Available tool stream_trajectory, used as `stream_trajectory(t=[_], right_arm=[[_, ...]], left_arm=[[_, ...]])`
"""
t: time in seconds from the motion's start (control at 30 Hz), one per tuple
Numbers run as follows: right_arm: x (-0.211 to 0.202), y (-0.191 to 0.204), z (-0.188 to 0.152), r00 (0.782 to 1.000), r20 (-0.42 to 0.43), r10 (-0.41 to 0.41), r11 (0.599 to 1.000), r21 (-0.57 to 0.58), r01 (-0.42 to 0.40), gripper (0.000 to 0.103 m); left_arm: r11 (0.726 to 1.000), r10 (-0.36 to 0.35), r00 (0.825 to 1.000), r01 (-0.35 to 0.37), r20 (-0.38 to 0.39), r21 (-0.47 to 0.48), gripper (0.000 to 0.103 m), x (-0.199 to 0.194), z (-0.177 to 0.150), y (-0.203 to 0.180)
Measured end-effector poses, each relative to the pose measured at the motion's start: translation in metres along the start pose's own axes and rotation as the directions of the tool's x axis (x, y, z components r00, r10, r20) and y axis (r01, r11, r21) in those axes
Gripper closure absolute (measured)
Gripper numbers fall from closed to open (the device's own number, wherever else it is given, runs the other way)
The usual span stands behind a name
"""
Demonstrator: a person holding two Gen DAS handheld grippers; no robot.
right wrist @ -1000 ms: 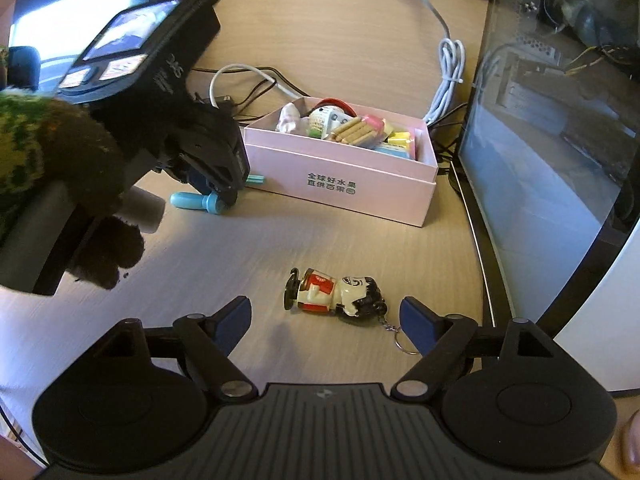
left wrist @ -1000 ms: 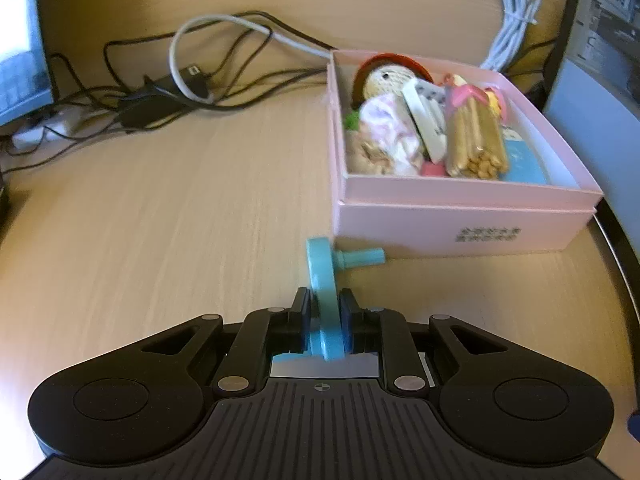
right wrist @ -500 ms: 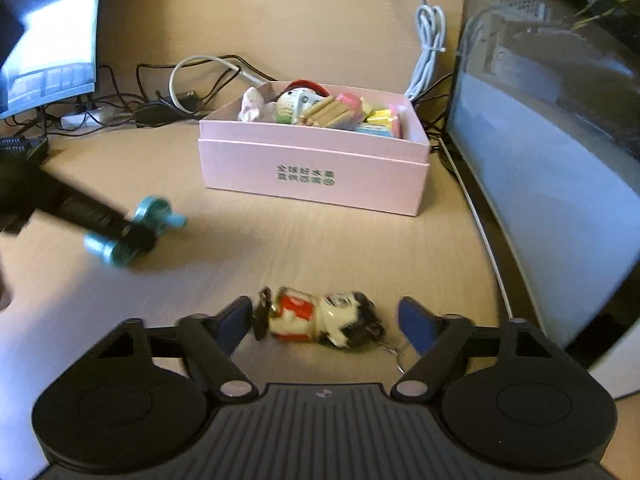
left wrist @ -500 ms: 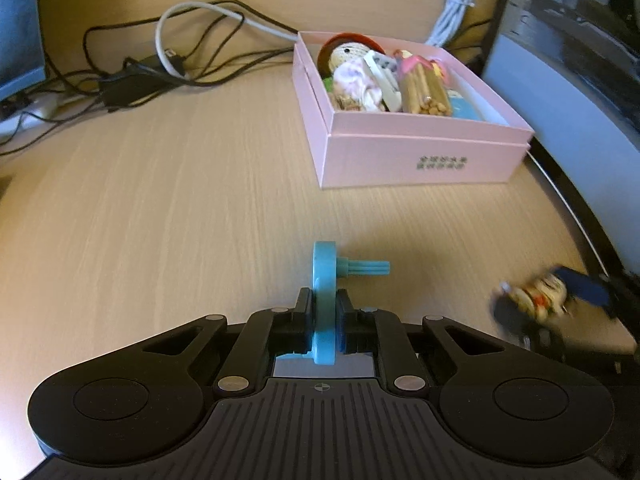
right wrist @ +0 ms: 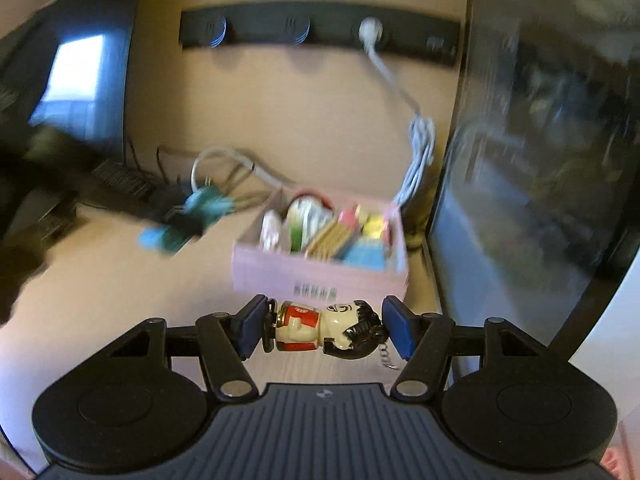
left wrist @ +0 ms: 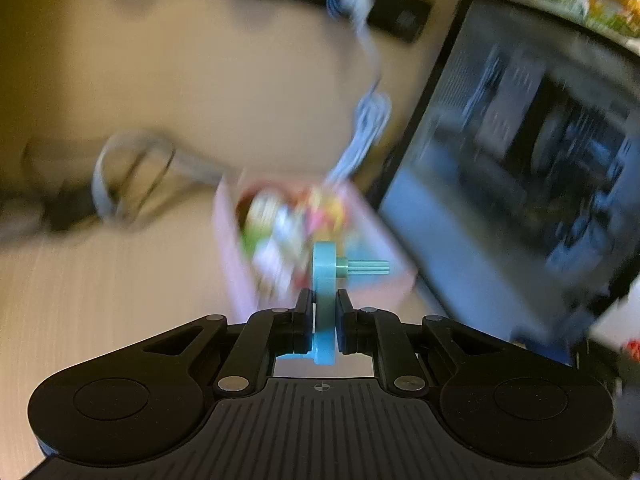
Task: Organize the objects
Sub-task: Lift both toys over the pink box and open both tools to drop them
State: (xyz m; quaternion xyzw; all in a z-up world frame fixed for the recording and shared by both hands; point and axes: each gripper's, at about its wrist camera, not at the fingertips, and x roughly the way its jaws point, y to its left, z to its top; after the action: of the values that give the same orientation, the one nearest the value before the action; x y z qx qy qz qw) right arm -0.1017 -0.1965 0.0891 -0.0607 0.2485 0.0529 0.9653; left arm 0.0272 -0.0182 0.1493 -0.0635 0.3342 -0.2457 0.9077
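Left claw (left wrist: pixel 323 322) is clamped on a turquoise disc-and-spindle part (left wrist: pixel 326 280), above the tabletop (left wrist: pixel 100 288). Right claw (right wrist: pixel 325 328) grips a figurine keychain (right wrist: pixel 320 327), black-haired, red-and-cream, lying sideways. Pink box (right wrist: pixel 320 276) beyond holds mixed toys.

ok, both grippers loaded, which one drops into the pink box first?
Probably left. The left gripper, shut on the teal part, sits right before the pink box. The right gripper, gripping the figurine, faces the box's front wall from further back.
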Motion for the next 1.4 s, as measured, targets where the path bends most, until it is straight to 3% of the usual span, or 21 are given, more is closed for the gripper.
stream_trajectory(t=[0.07,0.17,0.27,0.4,0.6,0.8,0.87,0.9,0.97,1.07,1.13,1.3,1.4], right_arm=[[-0.004,0.001,0.007,1.0,0.016,-0.013,1.0,-0.001,0.013,0.04],[-0.004,0.002,0.009,0.999,0.016,-0.033,0.999,-0.009,0.033,0.04],[-0.004,0.003,0.011,0.999,0.007,-0.041,0.999,-0.015,0.041,0.04],[0.007,-0.004,0.013,0.998,-0.008,-0.064,0.998,-0.011,0.064,0.04],[0.034,-0.013,0.028,0.999,-0.02,-0.043,0.999,0.0,0.043,0.04],[0.078,-0.02,0.081,0.984,0.158,-0.085,0.993,-0.071,0.098,0.04],[0.097,-0.026,0.093,0.969,0.226,-0.097,0.991,-0.069,0.116,0.033],[0.107,-0.028,0.096,0.965,0.228,-0.126,0.987,-0.071,0.145,0.022],[0.118,-0.031,0.094,0.968,0.201,-0.15,0.985,-0.053,0.164,0.022],[0.113,-0.037,0.074,0.989,0.119,-0.093,0.996,0.014,0.092,0.016],[0.108,-0.035,0.053,0.995,0.054,-0.088,0.996,0.019,0.087,0.016],[0.104,-0.035,0.017,0.993,-0.079,-0.083,0.995,0.046,0.087,0.016],[0.106,-0.032,0.011,0.99,-0.095,-0.101,0.994,0.02,0.103,0.016]], left_arm=[[0.999,-0.044,0.997,0.043,0.066,0.022,0.089,0.012,0.028,-0.002],[0.994,-0.107,0.99,0.107,0.093,0.009,0.089,0.043,0.057,0.004],[0.998,-0.053,0.997,0.051,0.056,0.038,0.089,0.083,0.064,0.009],[0.998,-0.011,0.999,0.014,0.043,-0.064,0.089,0.102,0.054,0.031],[0.989,-0.022,1.0,0.02,-0.016,-0.147,0.089,0.071,0.014,0.058],[0.981,-0.037,0.994,0.017,-0.1,-0.194,0.089,0.052,-0.029,0.071],[0.976,-0.035,0.992,0.008,-0.123,-0.216,0.089,0.049,-0.04,0.077],[0.974,-0.027,0.991,-0.003,-0.131,-0.225,0.089,0.047,-0.044,0.079],[0.971,-0.014,0.991,-0.018,-0.135,-0.237,0.089,0.044,-0.049,0.084],[0.968,-0.003,0.991,-0.031,-0.135,-0.249,0.089,0.043,-0.051,0.09],[0.968,0.003,0.992,-0.035,-0.13,-0.249,0.089,0.045,-0.048,0.09],[0.977,0.0,0.996,-0.019,-0.092,-0.214,0.089,0.056,-0.024,0.078],[0.983,0.05,0.996,-0.063,-0.08,-0.174,0.089,0.069,-0.01,0.067]])
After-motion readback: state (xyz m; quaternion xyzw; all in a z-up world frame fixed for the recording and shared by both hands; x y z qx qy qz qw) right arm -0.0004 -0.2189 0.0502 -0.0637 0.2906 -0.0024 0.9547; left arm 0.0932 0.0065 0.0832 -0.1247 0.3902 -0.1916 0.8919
